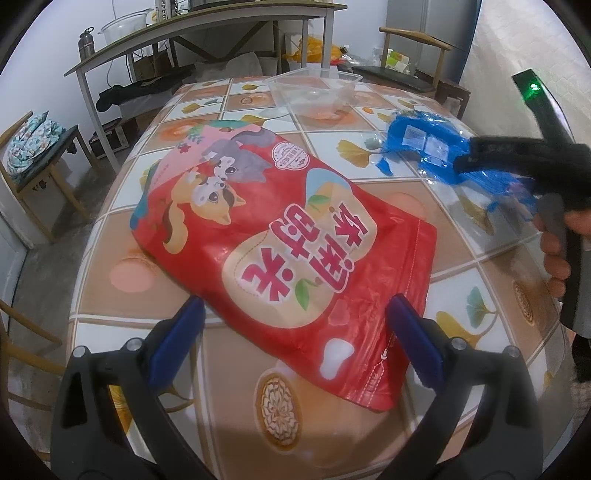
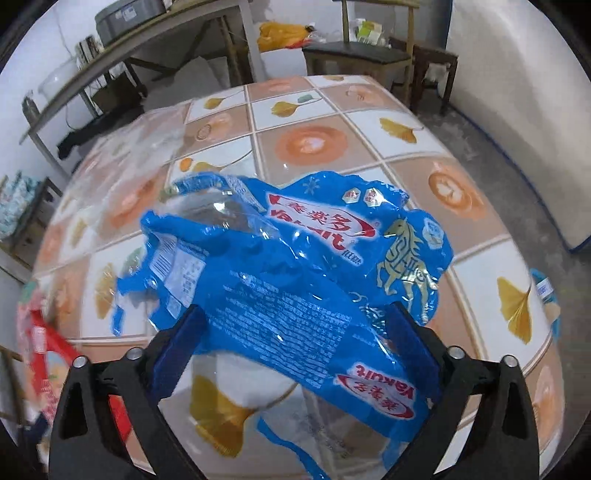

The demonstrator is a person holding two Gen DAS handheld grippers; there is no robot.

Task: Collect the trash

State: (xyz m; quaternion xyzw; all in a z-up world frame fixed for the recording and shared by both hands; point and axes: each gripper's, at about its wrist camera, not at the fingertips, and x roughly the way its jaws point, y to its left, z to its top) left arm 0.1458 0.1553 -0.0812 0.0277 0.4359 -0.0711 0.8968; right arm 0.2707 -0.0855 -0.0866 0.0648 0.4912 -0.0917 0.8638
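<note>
A large red snack bag (image 1: 280, 243) lies flat on the patterned table (image 1: 122, 295). My left gripper (image 1: 295, 314) is open, its blue pads either side of the bag's near edge, just above it. A crumpled blue Yakult wrapper (image 2: 295, 266) lies on the table further right; it also shows in the left wrist view (image 1: 424, 140). My right gripper (image 2: 299, 325) is open, with its fingers straddling the wrapper's near part. In the left wrist view the right gripper's tip is hidden over the wrapper. A slice of the red bag (image 2: 48, 354) shows at the left of the right wrist view.
A clear plastic container (image 1: 314, 88) stands at the table's far end, also seen blurred in the right wrist view (image 2: 140, 147). Chairs (image 1: 413, 74) stand beyond the table and one (image 1: 40, 155) at the left. A long bench table (image 1: 184, 33) runs along the back wall.
</note>
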